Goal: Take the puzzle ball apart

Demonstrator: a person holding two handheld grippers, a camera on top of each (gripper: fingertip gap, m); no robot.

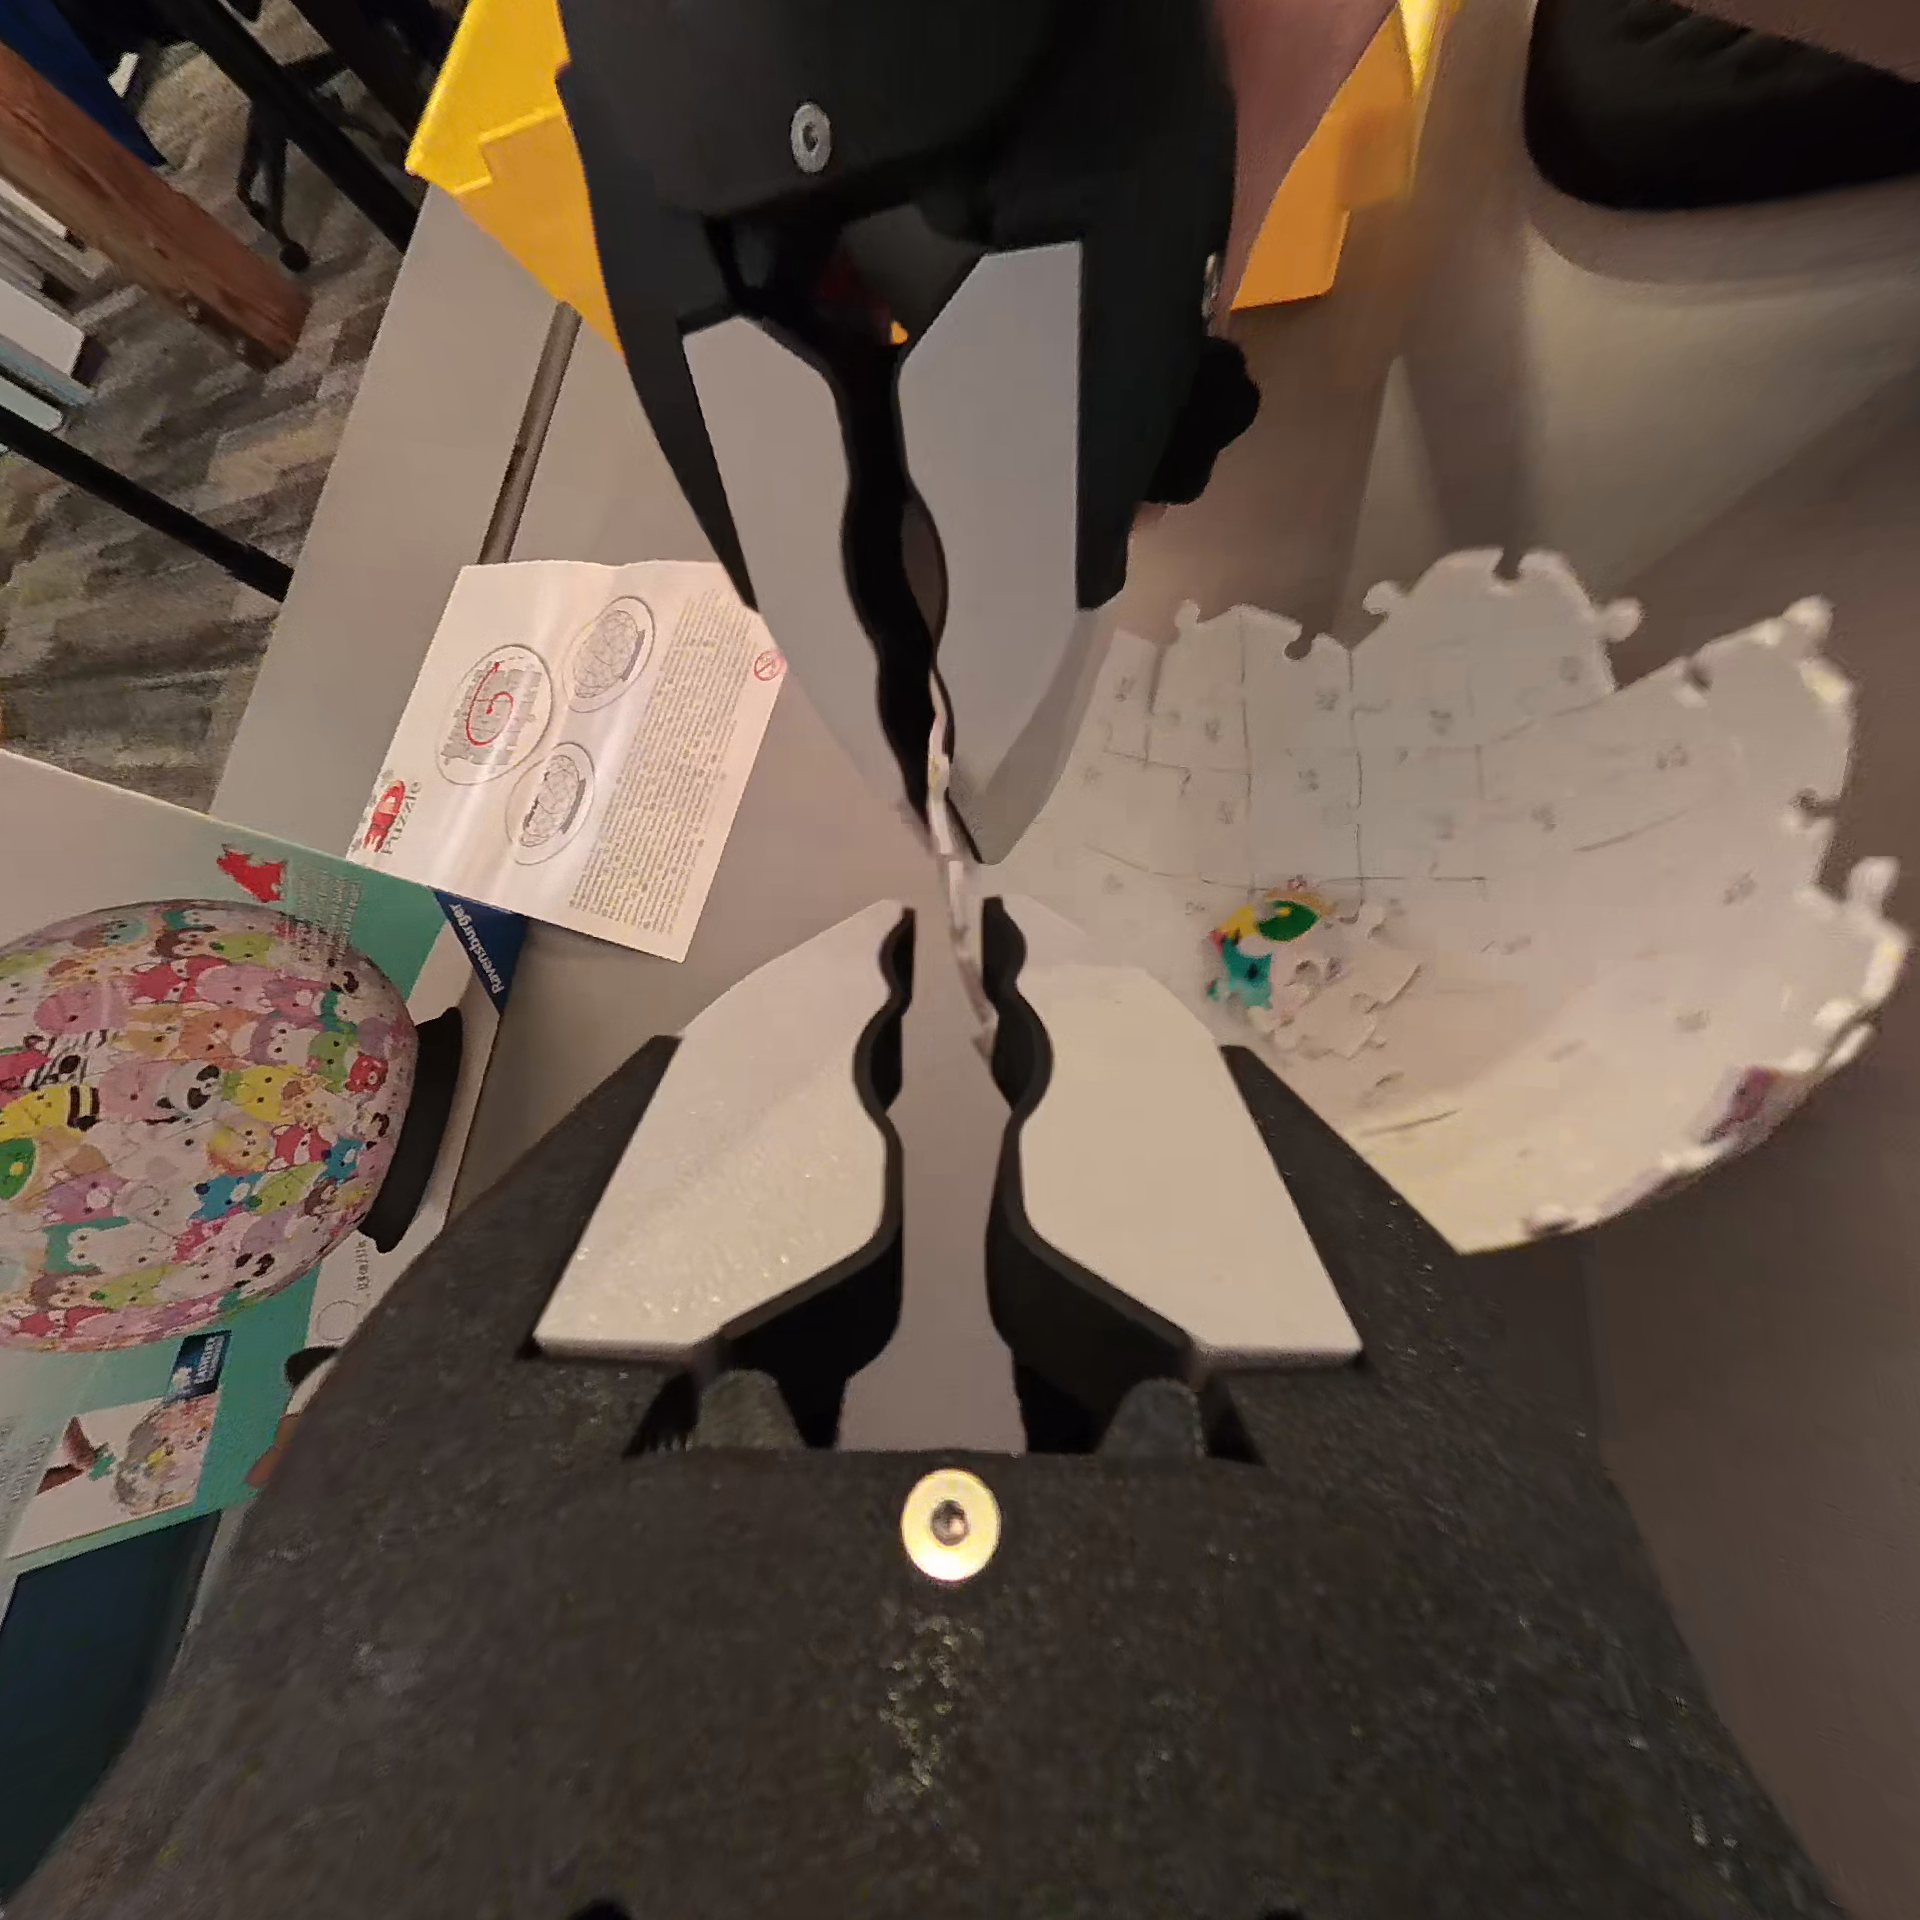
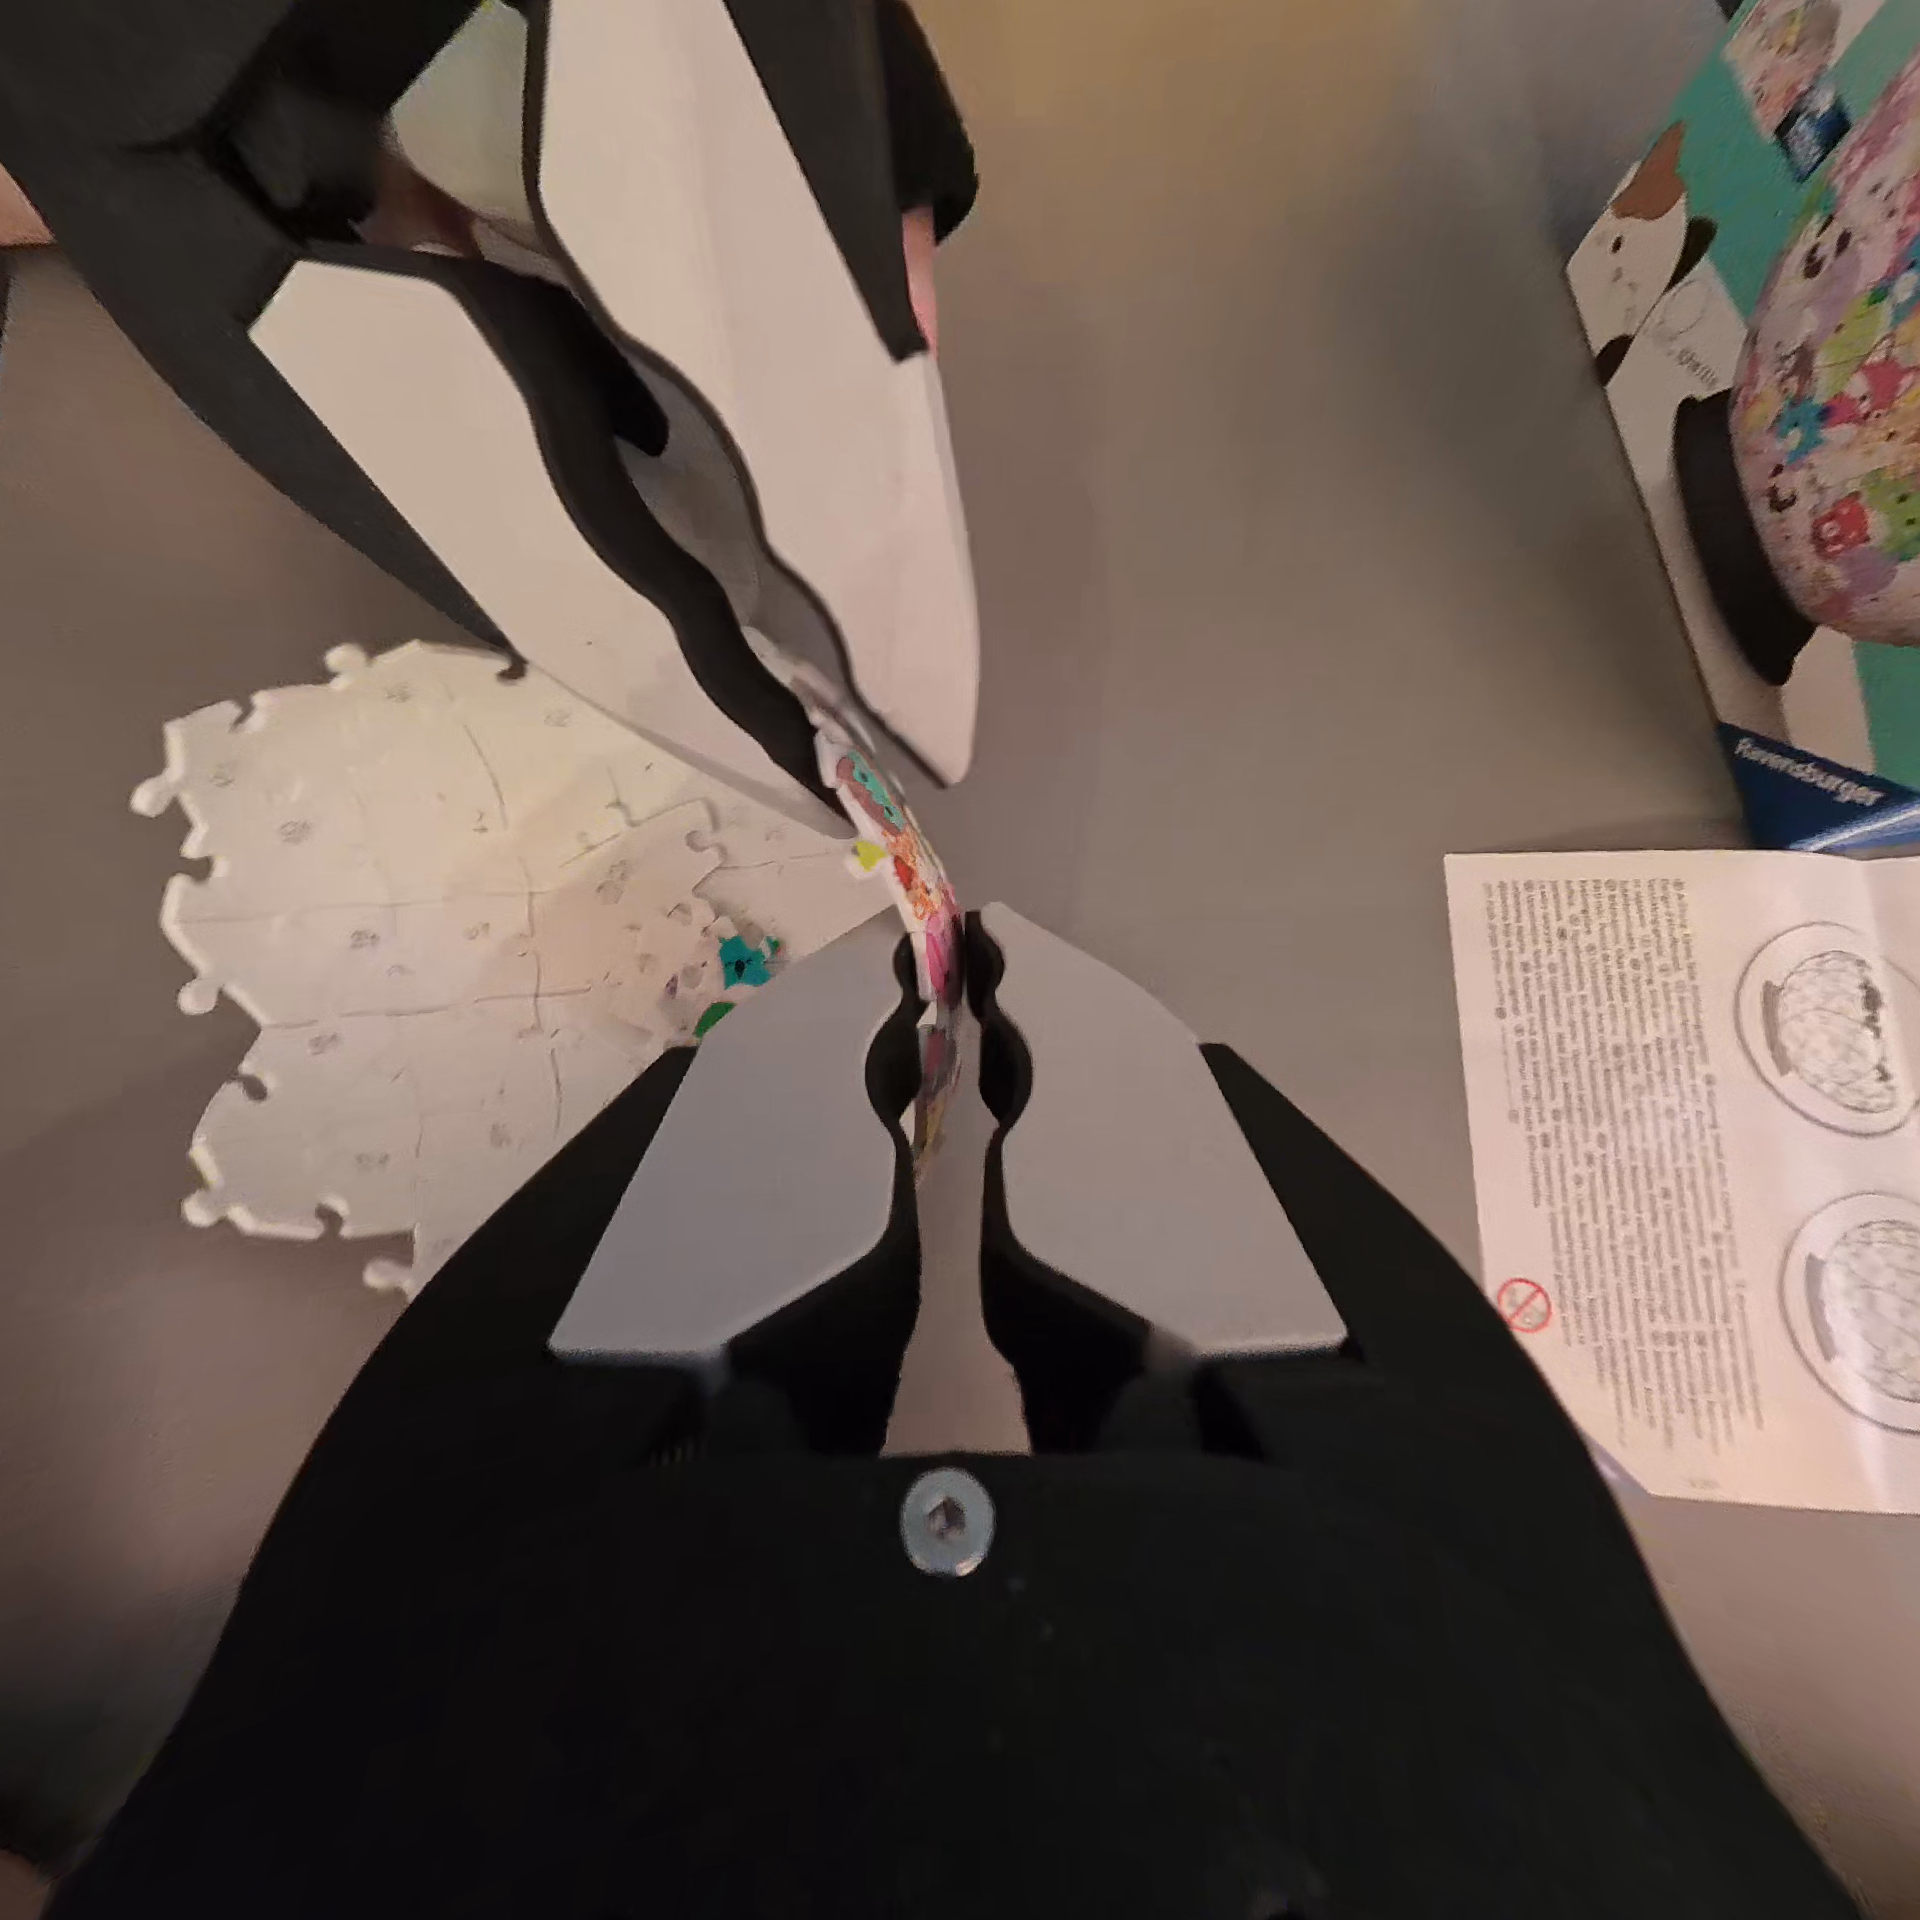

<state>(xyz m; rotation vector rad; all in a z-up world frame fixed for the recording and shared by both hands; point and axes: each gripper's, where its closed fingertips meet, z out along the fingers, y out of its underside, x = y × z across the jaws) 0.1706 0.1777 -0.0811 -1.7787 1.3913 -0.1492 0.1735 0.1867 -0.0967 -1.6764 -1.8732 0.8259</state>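
A small curved strip of joined puzzle pieces (image 2: 906, 868), colourful on one side and white on the other, is held in the air between both grippers. My left gripper (image 1: 948, 920) is shut on one end of the strip (image 1: 953, 883). My right gripper (image 2: 940, 935) is shut on the other end. The grippers meet tip to tip; the right one (image 1: 940, 821) comes in from the top of the left wrist view. The left one (image 2: 883, 795) comes in from the upper left of the right wrist view. The white open half shell of the puzzle ball (image 1: 1507, 831) lies on the table below, also in the right wrist view (image 2: 395, 935).
A few loose pieces (image 1: 1273, 940) lie inside the shell. The puzzle box (image 1: 208, 1091) and a folded instruction leaflet (image 1: 592, 790) lie on the grey table (image 1: 1714, 1455). A yellow bin (image 1: 499, 135) stands at the far edge. The box (image 2: 1787, 364) and leaflet (image 2: 1683, 1143) lie to my right gripper's right. My two grippers' fingertips are within a few centimetres of each other.
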